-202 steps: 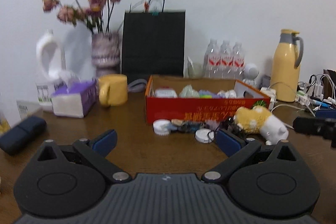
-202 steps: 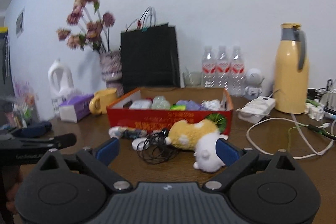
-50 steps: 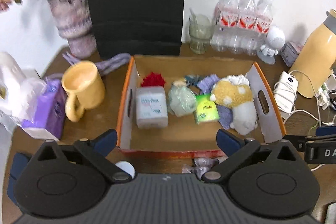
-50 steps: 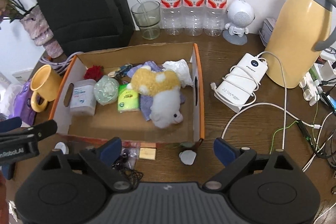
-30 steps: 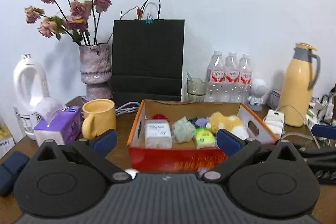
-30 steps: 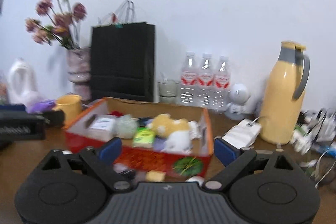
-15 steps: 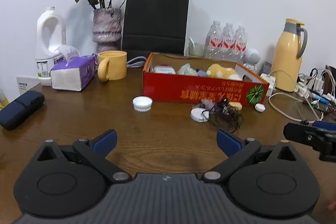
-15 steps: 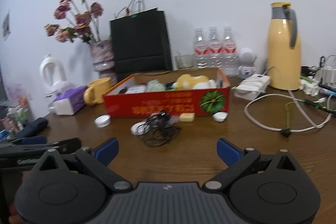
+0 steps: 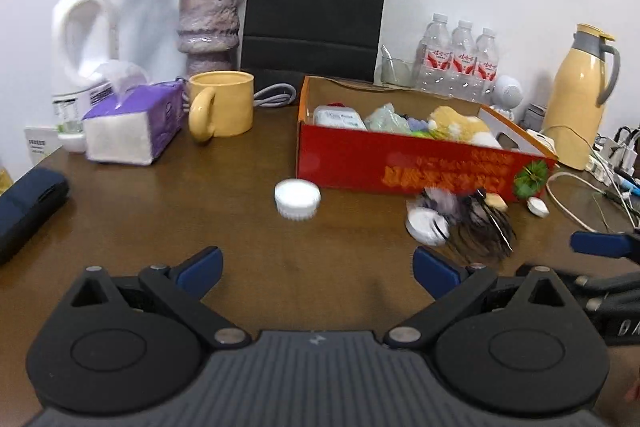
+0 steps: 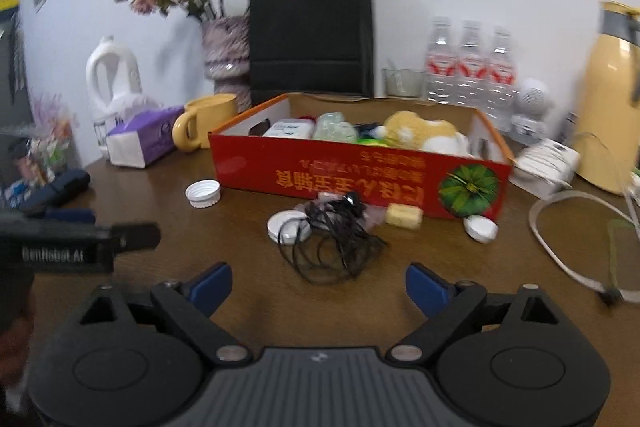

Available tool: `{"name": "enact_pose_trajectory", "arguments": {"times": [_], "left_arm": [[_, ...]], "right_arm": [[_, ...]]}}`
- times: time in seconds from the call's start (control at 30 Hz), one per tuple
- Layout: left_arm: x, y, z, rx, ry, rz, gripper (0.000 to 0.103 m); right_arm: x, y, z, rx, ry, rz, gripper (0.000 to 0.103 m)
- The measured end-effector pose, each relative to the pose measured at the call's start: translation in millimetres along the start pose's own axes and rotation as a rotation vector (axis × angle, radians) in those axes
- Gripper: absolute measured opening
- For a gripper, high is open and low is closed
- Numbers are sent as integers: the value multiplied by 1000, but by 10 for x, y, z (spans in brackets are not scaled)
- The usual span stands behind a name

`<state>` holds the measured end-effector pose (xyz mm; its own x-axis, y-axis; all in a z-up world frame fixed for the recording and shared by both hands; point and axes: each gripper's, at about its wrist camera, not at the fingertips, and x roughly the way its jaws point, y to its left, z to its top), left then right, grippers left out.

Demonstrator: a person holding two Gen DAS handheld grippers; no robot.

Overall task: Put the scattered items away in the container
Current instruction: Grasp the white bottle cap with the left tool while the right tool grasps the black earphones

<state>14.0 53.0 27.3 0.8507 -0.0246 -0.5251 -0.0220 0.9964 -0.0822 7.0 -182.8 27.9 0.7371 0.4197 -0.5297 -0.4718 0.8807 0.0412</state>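
Observation:
A red cardboard box stands on the brown table, holding a yellow-white plush toy, a wipes pack and other small things. In front of it lie a white ridged cap, a flat white lid, a tangle of black cable, a small yellow block and a small white piece. My left gripper is open and empty, low over the table before the cap. My right gripper is open and empty, just short of the cable.
A yellow mug, purple tissue box, white jug, vase of flowers and black paper bag stand at the back left. Water bottles, a yellow thermos and white cords are to the right. A dark case lies far left.
Both grippers have moved forward, closer to the box and the scattered items. The right gripper now sits nearer the black cable. Both stay open.

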Motion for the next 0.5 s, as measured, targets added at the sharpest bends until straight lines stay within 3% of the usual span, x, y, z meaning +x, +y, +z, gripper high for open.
{"name": "enact_pose_trajectory", "arguments": {"times": [0.13,0.27,0.4,0.5], "left_arm": [[341,129,259,-28,9,47,103],[645,224,408,-39,17,13,102],[867,281,463,-61,69,-16,91],[936,319,456,-81,95,-34,79]], "right_arm": [[335,-39,162,-1,26,11,83],[525,-95,240,6,51,43,63],[648,-93,237,-37,87,16,43],[669,-159,218,3,94,39,35]]}}
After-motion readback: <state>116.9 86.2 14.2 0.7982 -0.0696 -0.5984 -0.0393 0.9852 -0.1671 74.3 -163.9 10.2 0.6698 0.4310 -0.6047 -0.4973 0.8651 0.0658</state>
